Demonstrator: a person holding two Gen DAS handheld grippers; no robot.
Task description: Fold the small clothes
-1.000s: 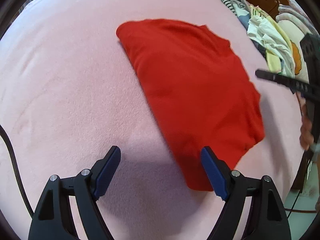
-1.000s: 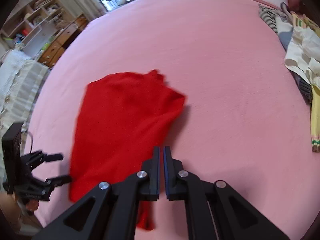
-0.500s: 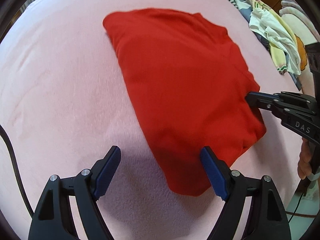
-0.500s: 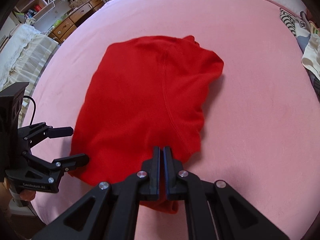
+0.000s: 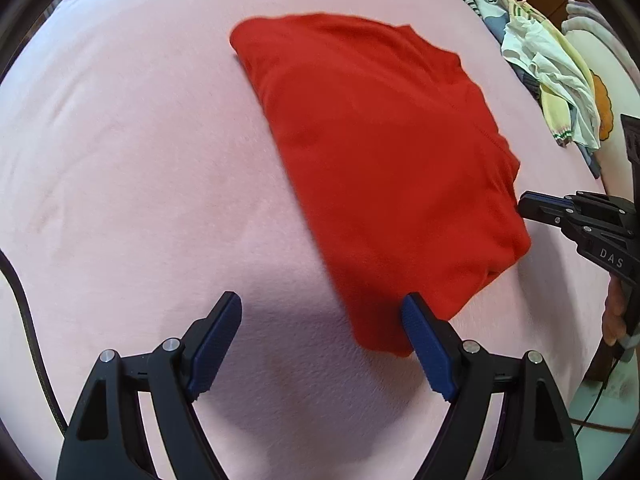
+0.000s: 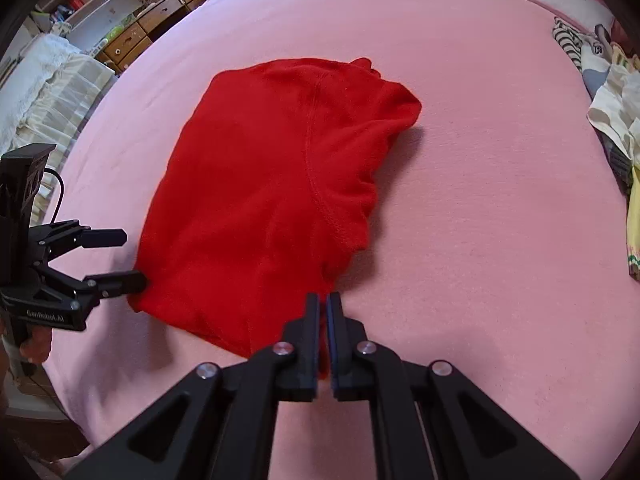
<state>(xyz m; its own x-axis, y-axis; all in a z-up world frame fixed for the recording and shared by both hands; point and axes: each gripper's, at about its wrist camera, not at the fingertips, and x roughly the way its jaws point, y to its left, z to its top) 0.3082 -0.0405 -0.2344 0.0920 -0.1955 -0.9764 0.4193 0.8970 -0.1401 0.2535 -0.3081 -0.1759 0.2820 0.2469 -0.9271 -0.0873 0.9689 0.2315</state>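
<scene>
A folded red garment point(image 5: 376, 168) lies on the pink bed cover; it also shows in the right wrist view point(image 6: 264, 208). My left gripper point(image 5: 320, 344) is open and empty, its right finger beside the garment's near corner; in the right wrist view it point(image 6: 120, 258) stands open at the garment's left edge. My right gripper point(image 6: 323, 312) is shut on the garment's near edge, red cloth showing between its fingers. In the left wrist view it point(image 5: 532, 208) touches the garment's right edge.
The pink bed cover point(image 5: 140, 160) spreads all around the garment. A pile of other clothes point(image 5: 548, 76) lies at the far right, also seen in the right wrist view point(image 6: 612, 120). Drawers and shelves point(image 6: 132, 28) stand beyond the bed's far left edge.
The right gripper, still shut, has moved in from beside the garment to its edge. The left view has shifted slightly; the left gripper stays open.
</scene>
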